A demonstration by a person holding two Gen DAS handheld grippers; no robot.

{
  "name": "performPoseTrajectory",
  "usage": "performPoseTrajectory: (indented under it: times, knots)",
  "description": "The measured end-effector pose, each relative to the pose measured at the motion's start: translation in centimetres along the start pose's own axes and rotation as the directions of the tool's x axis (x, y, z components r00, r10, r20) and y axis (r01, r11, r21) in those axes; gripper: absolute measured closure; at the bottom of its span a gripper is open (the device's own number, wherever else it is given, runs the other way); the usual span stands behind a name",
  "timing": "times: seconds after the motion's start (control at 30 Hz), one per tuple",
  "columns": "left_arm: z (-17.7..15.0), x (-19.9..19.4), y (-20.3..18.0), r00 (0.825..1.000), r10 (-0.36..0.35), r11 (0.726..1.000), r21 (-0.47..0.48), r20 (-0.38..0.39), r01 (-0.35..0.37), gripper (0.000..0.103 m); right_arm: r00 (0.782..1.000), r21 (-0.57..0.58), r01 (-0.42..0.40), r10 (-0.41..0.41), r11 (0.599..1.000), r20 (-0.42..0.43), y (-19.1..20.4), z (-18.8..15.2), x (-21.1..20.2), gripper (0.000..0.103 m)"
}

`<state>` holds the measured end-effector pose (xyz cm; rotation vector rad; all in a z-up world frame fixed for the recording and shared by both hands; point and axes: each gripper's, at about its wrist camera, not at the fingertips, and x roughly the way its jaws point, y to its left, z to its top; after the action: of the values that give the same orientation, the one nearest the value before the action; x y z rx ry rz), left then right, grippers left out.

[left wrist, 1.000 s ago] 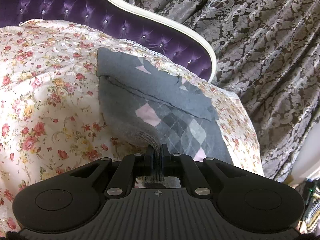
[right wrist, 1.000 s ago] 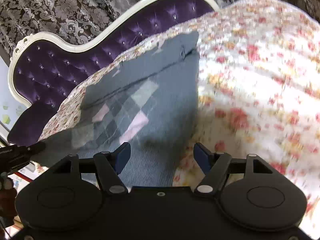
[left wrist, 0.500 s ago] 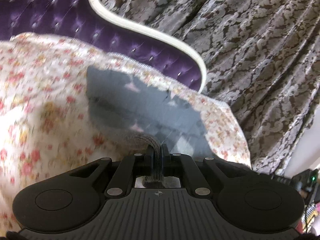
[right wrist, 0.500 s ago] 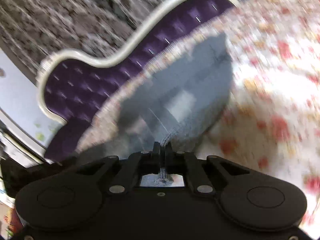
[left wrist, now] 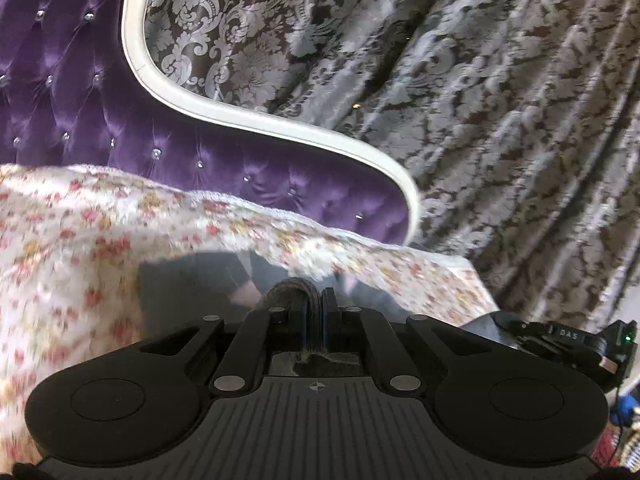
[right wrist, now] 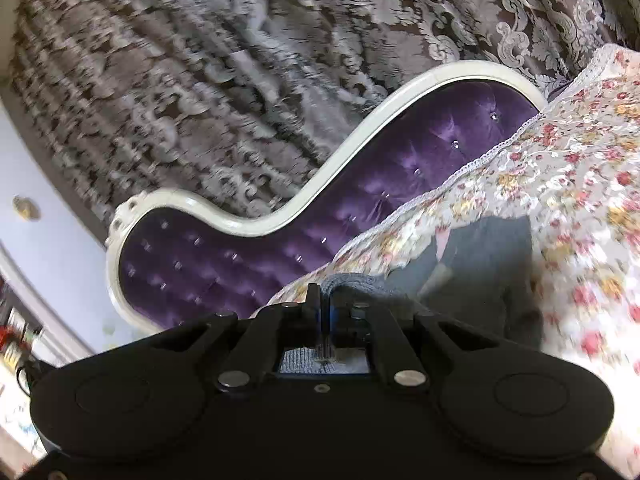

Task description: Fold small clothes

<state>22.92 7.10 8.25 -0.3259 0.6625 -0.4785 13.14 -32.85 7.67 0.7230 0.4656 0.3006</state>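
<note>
Evidently both grippers pinch the grey knit garment (left wrist: 188,292) by its near hem: left gripper (left wrist: 315,308) and right gripper (right wrist: 324,308), fingers pressed on cloth — lifting it off the floral bedspread (right wrist: 580,184) toward the purple headboard (left wrist: 60,92) for folding.

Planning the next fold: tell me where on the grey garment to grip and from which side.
Grip the grey garment by its near edge, approaching from the front. That hem bunches between the left gripper and right gripper, both shut on it; the rest lies on the floral cover.

one grey garment (left wrist: 188,292), two grippers (left wrist: 316,300)
</note>
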Motion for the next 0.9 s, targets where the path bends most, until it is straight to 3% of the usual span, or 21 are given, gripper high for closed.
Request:
performPoseTrajectory:
  times: [0.3, 0.53, 0.67, 0.77, 0.83, 0.9]
  knots:
    - [1.5, 12.5, 4.8, 0.991, 0.096, 0.994, -0.048, -0.091, -0.101, 0.097, 0.995, 0.080, 0.100, -0.099, 0.992, -0.021, -7.0, 3.0, 9.9, 0.092]
    - [0.8, 19.1, 9.0, 0.973, 0.175, 0.974, -0.116, -0.147, -0.193, 0.095, 0.975, 0.125, 0.214, -0.204, 0.969, -0.086, -11.8, 3.1, 16.1, 0.092]
    - [0.6, 19.0, 10.6, 0.974, 0.209, 0.960, -0.173, -0.084, -0.221, 0.062, 0.961, 0.105, 0.263, -0.251, 0.959, -0.117, -13.3, 2.8, 17.9, 0.088]
    - [0.7, 17.3, 10.6, 0.970, 0.244, 0.958, -0.152, -0.022, -0.244, 0.054, 0.958, 0.077, 0.273, -0.263, 0.959, -0.117, -13.6, 2.9, 18.3, 0.079]
    - [0.6, 15.9, 9.8, 0.965, 0.261, 0.962, -0.085, 0.001, -0.260, 0.046, 0.956, 0.041, 0.287, -0.283, 0.957, -0.082, -13.2, 3.1, 17.7, 0.053]
    - [0.2, 15.1, 8.7, 0.965, 0.263, 0.965, -0.020, 0.016, -0.262, 0.044, 0.956, -0.004, 0.292, -0.292, 0.957, -0.041, -12.4, 3.3, 16.9, 0.044]
